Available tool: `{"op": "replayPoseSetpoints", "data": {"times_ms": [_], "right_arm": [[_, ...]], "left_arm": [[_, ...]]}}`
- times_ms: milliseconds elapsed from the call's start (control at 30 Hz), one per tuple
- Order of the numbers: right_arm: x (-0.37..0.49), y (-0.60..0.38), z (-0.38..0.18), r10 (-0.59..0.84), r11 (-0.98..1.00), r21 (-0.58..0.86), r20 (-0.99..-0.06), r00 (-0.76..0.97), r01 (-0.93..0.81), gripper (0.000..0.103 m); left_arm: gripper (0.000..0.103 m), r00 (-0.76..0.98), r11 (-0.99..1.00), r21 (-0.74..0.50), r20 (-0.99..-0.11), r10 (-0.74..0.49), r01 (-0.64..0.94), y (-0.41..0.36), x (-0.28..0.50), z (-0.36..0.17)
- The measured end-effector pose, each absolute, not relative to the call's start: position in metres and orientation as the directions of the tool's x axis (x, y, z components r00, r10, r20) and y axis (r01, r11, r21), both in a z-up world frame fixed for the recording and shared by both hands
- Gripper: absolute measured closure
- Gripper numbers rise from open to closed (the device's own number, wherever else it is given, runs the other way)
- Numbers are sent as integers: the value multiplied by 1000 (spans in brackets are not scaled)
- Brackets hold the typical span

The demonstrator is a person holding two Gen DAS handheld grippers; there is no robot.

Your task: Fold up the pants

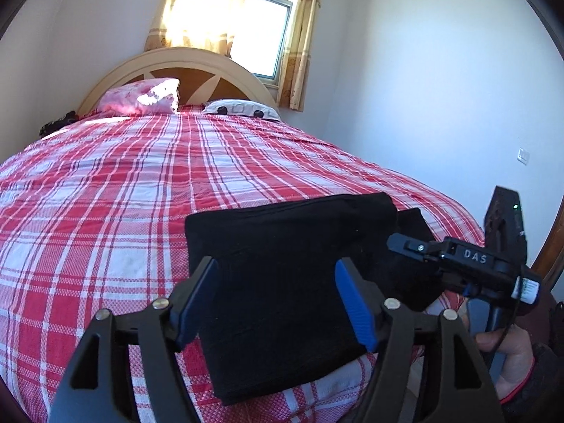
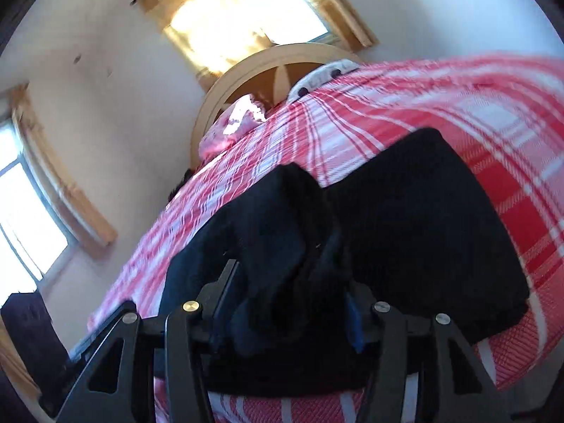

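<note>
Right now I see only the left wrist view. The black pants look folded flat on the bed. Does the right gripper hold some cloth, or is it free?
Observer: It holds cloth. In the right wrist view a bunch of the black pants stands up between the fingers of the right gripper.
Operator: Are its jaws wide or narrow?
Observer: Narrow, shut on the bunched fabric, which hides most of the blue pads.
Operator: Is the rest of the pants lifted too?
Observer: No. The larger folded part lies flat on the plaid bedspread, to the right of the bunch.
</note>
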State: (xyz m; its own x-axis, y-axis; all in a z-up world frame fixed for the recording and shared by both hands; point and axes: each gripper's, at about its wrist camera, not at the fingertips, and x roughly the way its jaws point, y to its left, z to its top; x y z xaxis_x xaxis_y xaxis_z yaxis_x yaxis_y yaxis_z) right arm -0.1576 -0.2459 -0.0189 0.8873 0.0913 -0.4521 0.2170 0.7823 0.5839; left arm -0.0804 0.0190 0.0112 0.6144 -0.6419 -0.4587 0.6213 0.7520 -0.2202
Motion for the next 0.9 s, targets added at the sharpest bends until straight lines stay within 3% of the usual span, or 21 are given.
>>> {"op": "replayPoseSetpoints", "data": {"times_ms": [67,133,167,300,400,500,600,700,733,800,900], "right_arm": [[-151,-249,-24,123,778,596,-452,883,197,49],[-148,-242,-19,97,819,538,-473,876,200,79],[-148,-239,-19,90,833,516,-484,870,200,85],[-156,-231,-9,50,878,441,-472,880,187,87],[-175,-238,14,60,880,459,-368,928,125,87],[-196,-256,37,-16,891,430,-296,955,148,87],[-210,-289,26,-60,845,490,-313,948,215,87],[-204,-320,-26,-46,747,584,-432,901,319,86],[-204,-325,-42,-29,719,617,-434,900,321,86],[-212,-328,-50,-31,699,661,-352,935,272,84],[-210,-336,-44,-4,679,682,-368,930,273,82]], "left_arm": [[31,611,757,-232,-470,-638,611,20,-78,9],[31,617,763,-233,-471,-631,603,21,-78,9],[31,620,767,-234,-470,-628,598,22,-77,10],[31,638,781,-232,-466,-612,580,27,-73,12],[31,654,787,-228,-452,-607,573,30,-71,18],[31,660,789,-225,-445,-605,572,29,-69,20],[31,655,788,-229,-451,-606,571,25,-67,18],[31,643,785,-217,-470,-605,581,19,-70,14],[31,644,786,-207,-472,-602,583,18,-71,13],[31,647,786,-191,-472,-598,587,16,-72,15],[31,656,788,-178,-464,-595,589,15,-73,18]]}}
